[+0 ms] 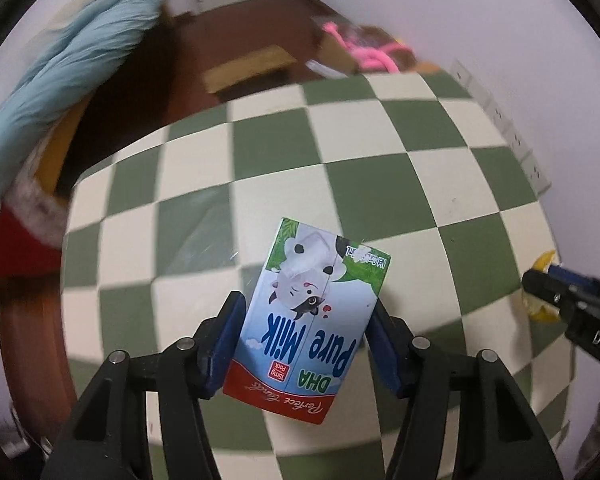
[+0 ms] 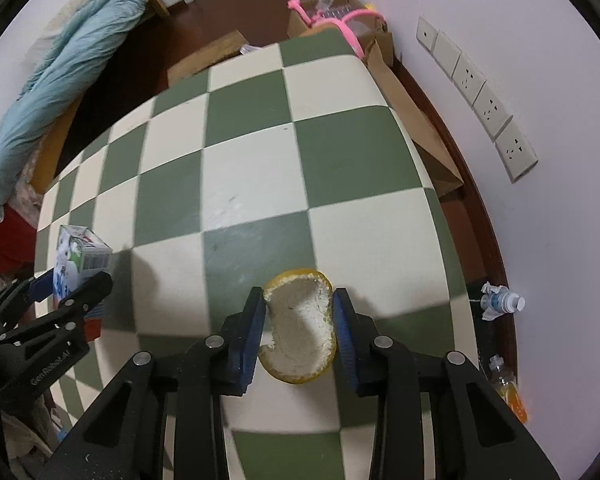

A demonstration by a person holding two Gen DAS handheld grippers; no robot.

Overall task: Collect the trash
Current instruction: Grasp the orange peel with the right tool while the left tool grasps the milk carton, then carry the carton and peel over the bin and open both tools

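Observation:
A small milk carton [image 1: 312,316], blue and white with a cow and "Pure Milk" print, sits between the blue pads of my left gripper [image 1: 306,308], which is shut on its sides. It hangs tilted above the green-and-cream checkered table [image 1: 340,160]. In the right wrist view, my right gripper [image 2: 299,294] is shut on a curved yellow fruit peel [image 2: 300,332] with white pith facing the camera. That view also shows the left gripper [image 2: 74,278] with the carton [image 2: 80,256] at the far left. The right gripper [image 1: 540,284] and a bit of peel [image 1: 542,313] show at the left view's right edge.
The checkered table [image 2: 260,140] carries only shadows. A pale blue blanket [image 2: 60,92] lies to the left. Cardboard boxes with a pink item [image 2: 340,24] stand beyond the far edge. A paper bag [image 2: 420,132], wall sockets [image 2: 484,96] and two plastic bottles [image 2: 500,304] are on the right.

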